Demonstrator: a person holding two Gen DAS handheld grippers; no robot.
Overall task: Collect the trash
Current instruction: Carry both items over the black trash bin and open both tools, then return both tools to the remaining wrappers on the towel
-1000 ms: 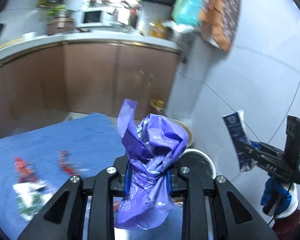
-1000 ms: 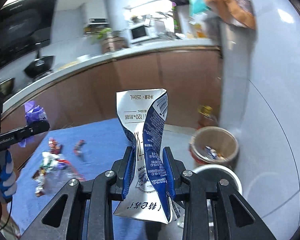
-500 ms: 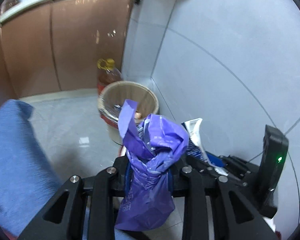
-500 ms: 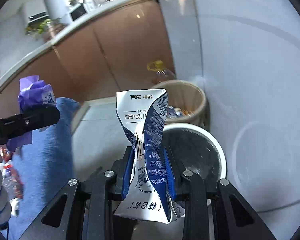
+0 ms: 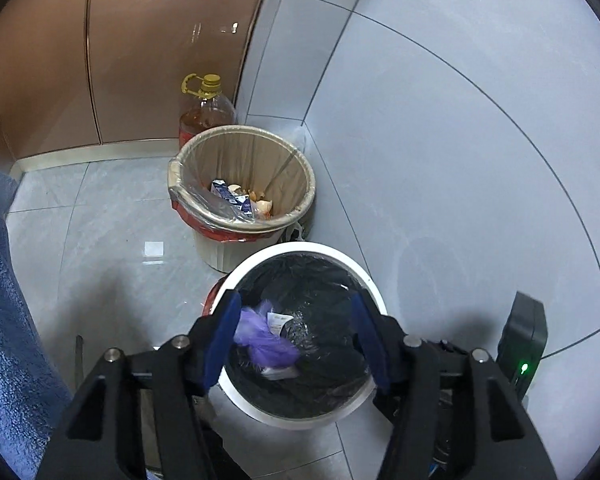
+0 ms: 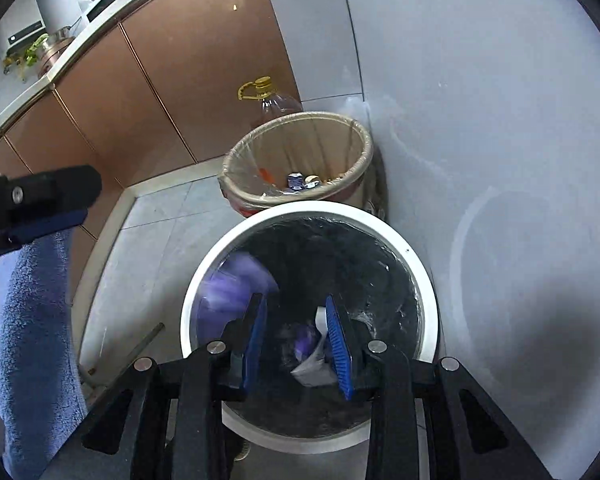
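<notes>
A white-rimmed bin [image 5: 364,276] with a black liner stands on the floor below both grippers; it also shows in the right wrist view [image 6: 404,244]. My left gripper [image 5: 296,336] is open and empty above it. The purple plastic wrapper [image 5: 264,340] is inside the bin, blurred in the right wrist view [image 6: 236,280]. My right gripper [image 6: 298,340] is open and empty over the bin. The white and blue milk carton [image 6: 314,368] lies in the bin between the right fingers. The left gripper's finger [image 6: 40,196] shows at the left of the right wrist view.
A beige bin [image 5: 242,184] with a clear liner and some trash stands behind the white bin, against the grey tiled wall. An oil bottle [image 5: 208,108] stands behind it by the brown cabinets. A blue cloth-covered table edge [image 5: 4,320] is at the left.
Both grippers swung from the table to above the white bin and opened. The purple wrapper and the milk carton have dropped out of the jaws into the bin.
</notes>
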